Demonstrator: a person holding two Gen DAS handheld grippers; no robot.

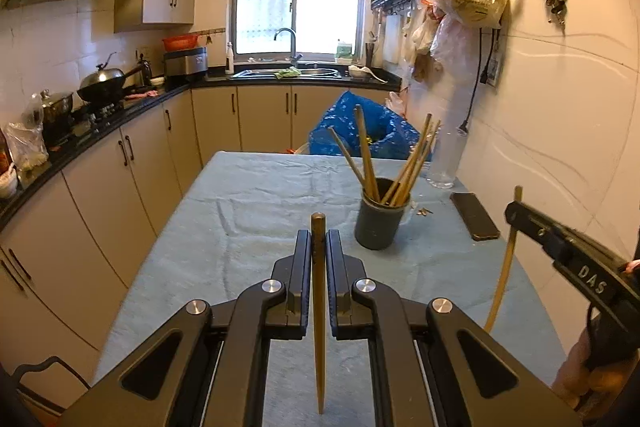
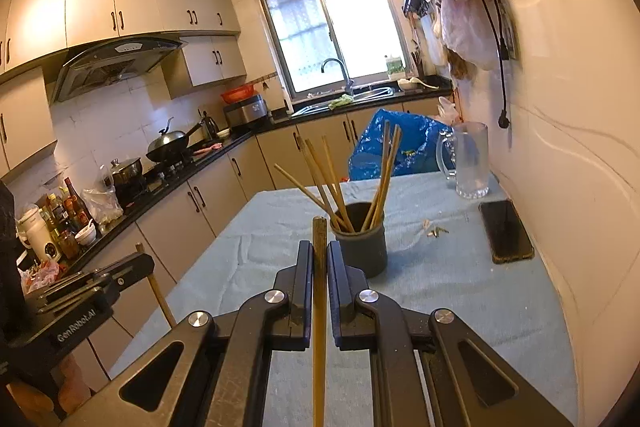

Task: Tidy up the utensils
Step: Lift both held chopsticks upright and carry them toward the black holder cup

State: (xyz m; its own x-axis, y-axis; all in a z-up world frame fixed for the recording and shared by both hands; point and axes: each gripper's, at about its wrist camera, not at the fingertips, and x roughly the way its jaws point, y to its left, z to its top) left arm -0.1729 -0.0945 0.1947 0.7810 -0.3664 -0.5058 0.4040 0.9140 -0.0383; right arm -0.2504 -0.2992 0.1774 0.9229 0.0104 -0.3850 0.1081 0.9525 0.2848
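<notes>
The left hand-held gripper (image 1: pixel 319 247) is clamped on a slim, tan bamboo chopstick (image 1: pixel 319 327) that stands nearly upright between its black fingers, blunt end poking above the tips and tapered end pointing down toward the counter covered in a pale blue cloth (image 1: pixel 248 203). The right hand-held gripper (image 2: pixel 319 259) pinches a second tan bamboo chopstick (image 2: pixel 319 327) the same way — upright, blunt end up. Just ahead, on the cloth, sits a dark grey cylindrical holder cup (image 1: pixel 378 223) with several more bamboo chopsticks (image 1: pixel 404 167) splayed outward in it — a black smartphone (image 1: pixel 475 215) and a clear glass mug (image 2: pixel 468 159) lie beyond it toward the wall.
</notes>
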